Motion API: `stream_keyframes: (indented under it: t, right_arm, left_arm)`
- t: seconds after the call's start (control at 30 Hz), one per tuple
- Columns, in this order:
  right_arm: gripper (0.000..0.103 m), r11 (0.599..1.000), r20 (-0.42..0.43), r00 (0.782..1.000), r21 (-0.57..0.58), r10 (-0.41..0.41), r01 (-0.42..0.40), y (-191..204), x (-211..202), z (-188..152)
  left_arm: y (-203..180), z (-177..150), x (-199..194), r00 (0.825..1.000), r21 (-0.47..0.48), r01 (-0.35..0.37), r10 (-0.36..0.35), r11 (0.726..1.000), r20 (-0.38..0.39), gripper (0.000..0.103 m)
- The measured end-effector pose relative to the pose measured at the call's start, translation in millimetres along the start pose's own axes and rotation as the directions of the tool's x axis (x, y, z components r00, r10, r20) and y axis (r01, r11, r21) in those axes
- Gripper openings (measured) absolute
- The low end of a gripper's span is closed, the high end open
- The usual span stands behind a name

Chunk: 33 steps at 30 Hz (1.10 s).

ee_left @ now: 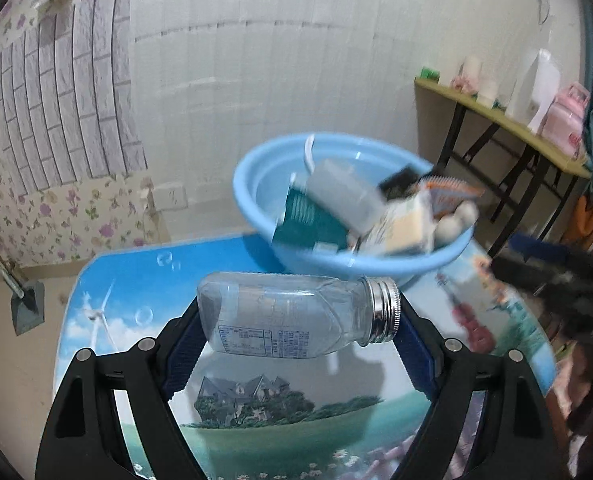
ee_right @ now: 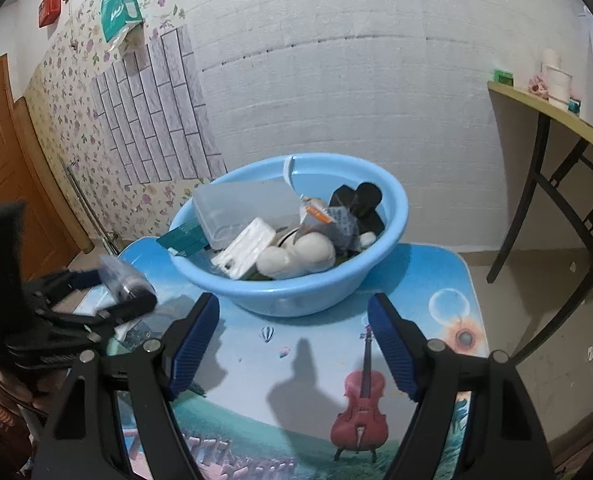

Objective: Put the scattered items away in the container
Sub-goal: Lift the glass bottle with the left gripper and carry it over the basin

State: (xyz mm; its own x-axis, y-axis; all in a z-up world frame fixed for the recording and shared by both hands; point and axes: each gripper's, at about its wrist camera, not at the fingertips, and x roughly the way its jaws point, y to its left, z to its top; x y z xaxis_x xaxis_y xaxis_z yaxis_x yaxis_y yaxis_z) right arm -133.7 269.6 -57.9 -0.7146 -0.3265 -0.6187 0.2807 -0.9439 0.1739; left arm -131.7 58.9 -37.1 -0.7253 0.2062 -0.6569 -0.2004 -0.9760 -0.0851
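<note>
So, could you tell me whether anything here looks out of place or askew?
Only the clear bottle: it lies sideways, gripped end to end in the left tool, lifted off the table and not yet in the full blue basin.

A small table (ee_right: 448, 280) with rounded corners carries everything, its top printed with blue sky, a red violin and a house. A round light-blue plastic basin (ee_right: 392, 216) sits directly on its far part.
</note>
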Motion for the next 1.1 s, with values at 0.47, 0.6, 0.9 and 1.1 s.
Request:
stream_keyframes:
  t: [0.47, 0.6, 0.9, 1.1]
  right_arm:
    - [0.077, 1.0, 0.01, 1.0, -0.017, 0.001, -0.001, 4, -7, -2]
    - [0.077, 1.0, 0.014, 1.0, -0.021, 0.002, -0.002, 2, -4, 0]
    - [0.077, 0.999, 0.051, 0.999, -0.051, -0.004, 0.006, -2, 8, 29]
    - [0.077, 1.0, 0.034, 0.999, -0.029, -0.011, 0.012, -13, 28, 34]
  left_arm:
    - [-22, 29, -13, 0.995, 0.044, 0.047, -0.05, 0.998, 0.082, 0.084]
    - [-25, 34, -6, 0.995, 0.047, 0.052, -0.056, 0.998, 0.081, 0.084]
    - [-32, 70, 19, 0.994, 0.064, 0.061, -0.067, 0.996, 0.091, 0.084]
    - [-36, 88, 42, 0.995, 0.092, 0.057, -0.064, 0.994, 0.071, 0.085]
